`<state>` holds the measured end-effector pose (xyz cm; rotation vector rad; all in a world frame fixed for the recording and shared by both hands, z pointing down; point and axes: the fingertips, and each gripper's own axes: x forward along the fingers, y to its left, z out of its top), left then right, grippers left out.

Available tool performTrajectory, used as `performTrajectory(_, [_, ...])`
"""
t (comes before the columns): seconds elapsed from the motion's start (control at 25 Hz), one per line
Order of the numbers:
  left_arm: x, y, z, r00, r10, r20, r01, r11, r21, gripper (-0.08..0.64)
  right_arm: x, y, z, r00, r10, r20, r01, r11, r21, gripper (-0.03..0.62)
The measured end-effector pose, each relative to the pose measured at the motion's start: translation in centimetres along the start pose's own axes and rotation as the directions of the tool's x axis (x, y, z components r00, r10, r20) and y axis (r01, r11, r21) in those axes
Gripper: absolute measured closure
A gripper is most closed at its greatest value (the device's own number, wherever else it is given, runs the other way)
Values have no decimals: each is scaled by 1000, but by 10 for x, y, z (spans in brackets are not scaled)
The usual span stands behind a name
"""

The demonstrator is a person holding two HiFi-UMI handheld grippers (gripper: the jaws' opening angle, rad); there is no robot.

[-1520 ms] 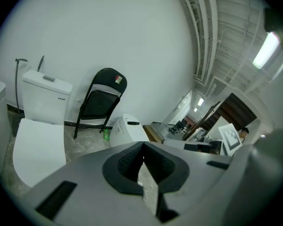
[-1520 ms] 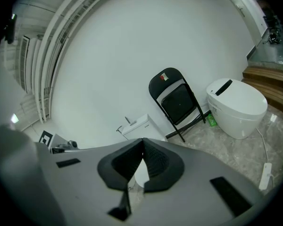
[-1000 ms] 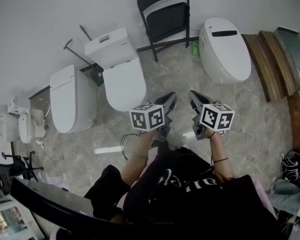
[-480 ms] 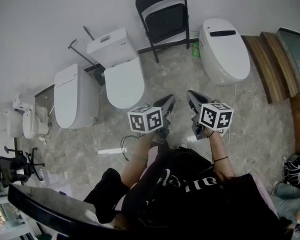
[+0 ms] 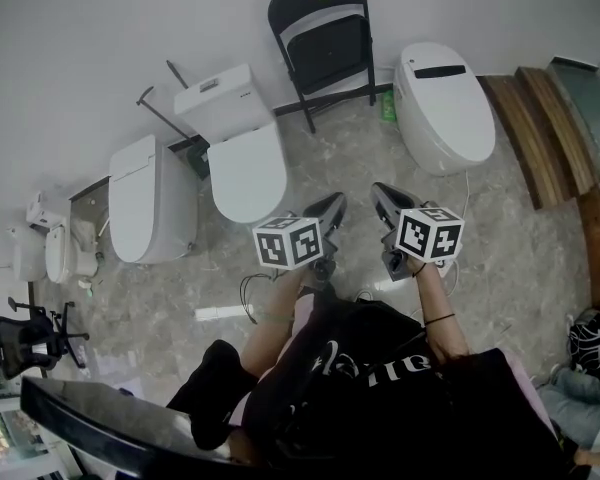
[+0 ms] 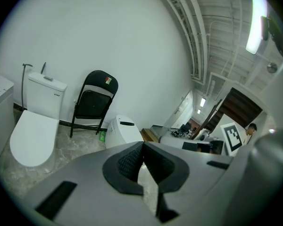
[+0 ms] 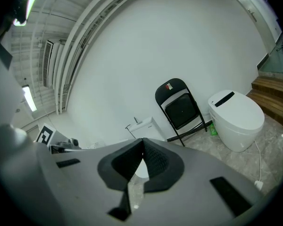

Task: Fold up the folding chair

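A black folding chair (image 5: 325, 43) stands against the white wall at the top of the head view, its seat tipped up flat against the backrest. It also shows in the left gripper view as the chair (image 6: 92, 102) and in the right gripper view as the chair (image 7: 180, 108). My left gripper (image 5: 335, 208) and right gripper (image 5: 382, 196) are held side by side well short of the chair, both pointing toward it. Both are shut with nothing between the pads. The left gripper's (image 6: 142, 161) dark pads meet, as do the right gripper's (image 7: 142, 157).
A white toilet (image 5: 238, 138) stands left of the chair, another white toilet (image 5: 150, 198) further left, and a smart toilet (image 5: 442, 103) on the right. A green bottle (image 5: 388, 106) sits by the chair's foot. Wooden steps (image 5: 540, 133) rise at right. Cables lie on the marble floor.
Both grippers have shifted slightly toward the chair and the view has moved with them, so the chair sits lower in the frame. Both stay shut.
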<state>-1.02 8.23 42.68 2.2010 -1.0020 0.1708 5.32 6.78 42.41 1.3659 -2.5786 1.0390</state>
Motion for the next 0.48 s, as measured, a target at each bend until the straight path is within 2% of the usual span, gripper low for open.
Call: performTrajectory(0.48, [-9,5,-4,1000,6,1,-6,1000,-2,556,2,10,-5,1000,7,-1,-7,1000,-14,577])
